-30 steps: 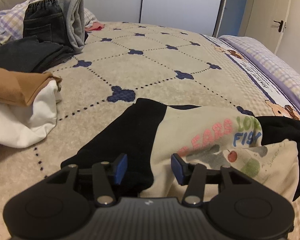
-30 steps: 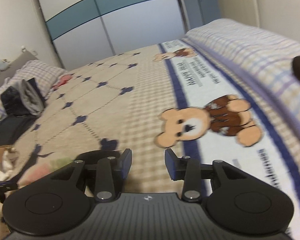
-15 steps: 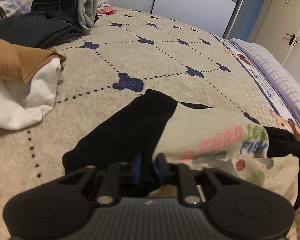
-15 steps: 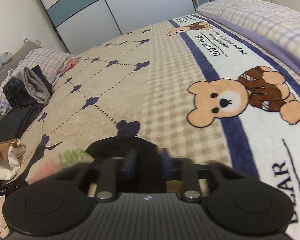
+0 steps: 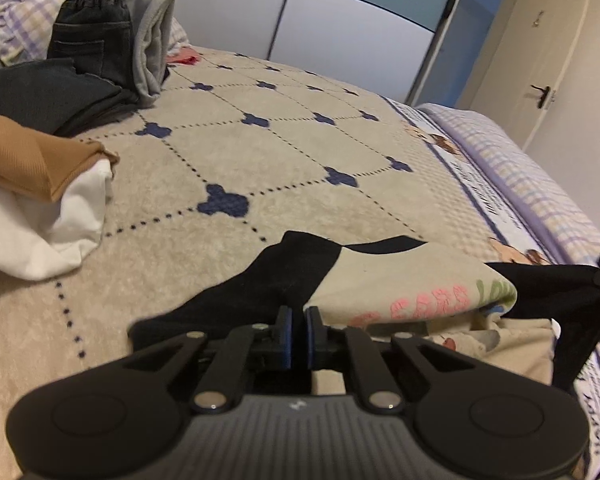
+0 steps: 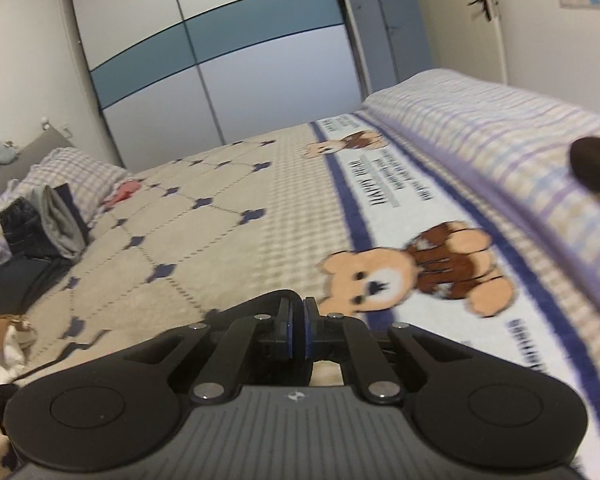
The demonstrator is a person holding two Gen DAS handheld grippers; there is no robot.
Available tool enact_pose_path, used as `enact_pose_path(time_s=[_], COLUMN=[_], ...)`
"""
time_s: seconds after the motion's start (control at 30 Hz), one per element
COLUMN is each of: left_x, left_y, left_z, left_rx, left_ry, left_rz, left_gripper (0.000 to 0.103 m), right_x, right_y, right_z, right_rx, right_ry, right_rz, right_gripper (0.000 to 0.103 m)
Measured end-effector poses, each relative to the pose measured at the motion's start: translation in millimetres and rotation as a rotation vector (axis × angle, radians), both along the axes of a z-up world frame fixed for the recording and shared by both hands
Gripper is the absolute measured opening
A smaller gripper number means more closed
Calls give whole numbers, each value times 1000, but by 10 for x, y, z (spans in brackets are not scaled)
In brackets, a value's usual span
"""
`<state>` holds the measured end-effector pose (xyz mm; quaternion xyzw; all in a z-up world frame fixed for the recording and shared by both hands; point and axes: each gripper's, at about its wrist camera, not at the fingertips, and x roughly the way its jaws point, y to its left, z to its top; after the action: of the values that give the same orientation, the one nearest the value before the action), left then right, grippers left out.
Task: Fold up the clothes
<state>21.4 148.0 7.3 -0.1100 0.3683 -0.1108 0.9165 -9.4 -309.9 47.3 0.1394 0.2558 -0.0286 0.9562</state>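
low centre of the left wrist view: left gripper, jaws pinched nearly together on the black sleeve edge of the cream shirt. shirt lies on the beige bedspread in the lower right of the frame, printed letters partly folded under. right gripper, low centre of the right wrist view, jaws likewise narrow, clamped on black fabric of the same shirt. upper left of the left view: clothes pile of dark jeans and grey cloth. mid left: tan garment over a white garment. teddy bear print right of centre in the right view.
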Motion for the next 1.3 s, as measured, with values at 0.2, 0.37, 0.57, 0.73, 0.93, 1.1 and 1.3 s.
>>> enact_pose_path(time_s=[0.2,0.37,0.57,0.73,0.93,1.1,1.3], left_x=[-209,-316,-415,-417,-389,-389,-345], left_y=[10,47,12,-15,-52,18,85], left_z=[-44,-164,-319,-391,-383,-281,-100], left_rx=[-5,-13,12,26,52,27,-3], left_ry=[34,91,139,161,161,131,57], left_rz=[-64,-104,-162,-185,-223,-253,-265], left_gripper=[7,7,7,7,10,17,34], right_x=[-221,-320,-306,-236,-128,-119,-157], right_y=[-336,-491,-453,-386,-245,-263,-317], right_z=[-89,-249,-497,-718,-903,-765,-510], right_rx=[-22,-47,-122,-175,-242,-211,-131], right_ry=[49,115,209,302,369,343,265], right_rz=[-67,-82,-51,-20,25,25,20], right_gripper=[5,5,5,5,6,13,30])
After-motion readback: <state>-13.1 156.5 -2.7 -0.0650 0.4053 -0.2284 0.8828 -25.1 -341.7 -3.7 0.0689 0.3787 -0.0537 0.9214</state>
